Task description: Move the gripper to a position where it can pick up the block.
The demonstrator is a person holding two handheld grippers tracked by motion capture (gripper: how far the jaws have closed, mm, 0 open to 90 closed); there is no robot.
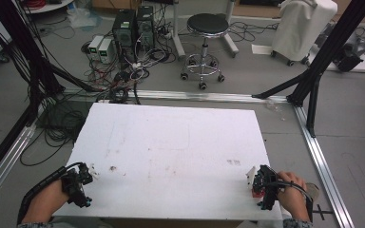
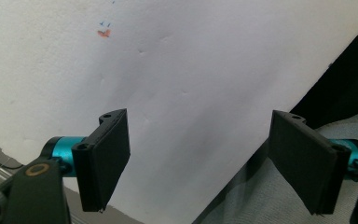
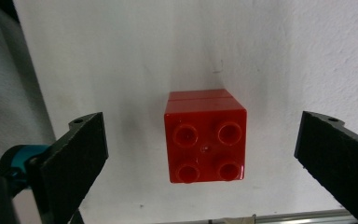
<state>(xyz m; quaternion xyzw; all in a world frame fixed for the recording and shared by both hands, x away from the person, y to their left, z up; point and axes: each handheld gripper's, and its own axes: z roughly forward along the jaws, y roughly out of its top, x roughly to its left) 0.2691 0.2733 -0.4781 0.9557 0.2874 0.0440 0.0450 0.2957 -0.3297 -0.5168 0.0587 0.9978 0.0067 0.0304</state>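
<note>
On the floor past the table's far edge: cable tangle, 2 dark computer towers (image 1: 134,26), a black round stool (image 1: 207,23) on castors, a white-covered unit (image 1: 303,26) at far right. Black frame legs and alu rails run along both sides.

White table (image 1: 171,142) takes up mid-frame in high view; top is scuffed, w/ a small dark smudge (image 1: 112,168) near left gripper and a faint grey mark (image 1: 234,162) toward the right. Left gripper view shows a small orange-and-blue mark (image 2: 104,31) on the surface.

Left gripper (image 1: 80,183) sits at near-left corner of table, held by the person's left hand (image 1: 45,202). Jaws spread wide apart, nothing between them; table edge runs diagonally under them in left gripper view.

Right gripper (image 1: 261,183) at near-right corner, right hand (image 1: 292,192) behind it. Jaws spread wide, one each side of the red brick (image 3: 205,135), not touching it.

Red brick: 4 studs facing the camera in right gripper view, resting on table close to near edge, between the open jaws w/ clear gaps both sides.
</note>
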